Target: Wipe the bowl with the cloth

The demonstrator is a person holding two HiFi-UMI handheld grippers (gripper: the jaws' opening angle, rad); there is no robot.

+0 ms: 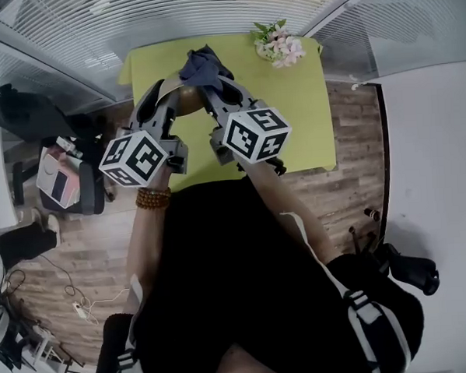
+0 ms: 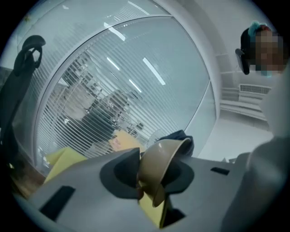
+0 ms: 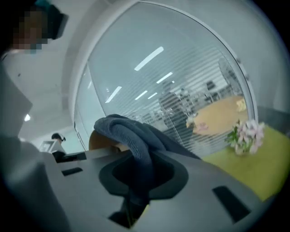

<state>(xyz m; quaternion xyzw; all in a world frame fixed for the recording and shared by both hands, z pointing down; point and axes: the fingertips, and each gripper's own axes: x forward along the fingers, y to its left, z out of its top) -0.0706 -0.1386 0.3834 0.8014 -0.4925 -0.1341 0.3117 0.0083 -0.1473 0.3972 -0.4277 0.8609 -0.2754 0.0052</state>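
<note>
A tan bowl (image 2: 161, 163) is held tipped on its side above the green table, its rim pinched between the jaws of my left gripper (image 2: 149, 190). A dark blue cloth (image 3: 131, 140) drapes out of my right gripper (image 3: 133, 199), which is shut on it. In the head view the two grippers stand side by side over the table, the left gripper (image 1: 166, 96) with the bowl (image 1: 180, 100) and the right gripper (image 1: 218, 89) with the cloth (image 1: 202, 66) bunched above the bowl. In the right gripper view the bowl (image 3: 102, 141) shows just behind the cloth.
The green table (image 1: 299, 116) carries a small bunch of pink flowers (image 1: 280, 47) at its far right corner. Glass walls with blinds stand behind it. Wooden floor, bags and cables lie at the left.
</note>
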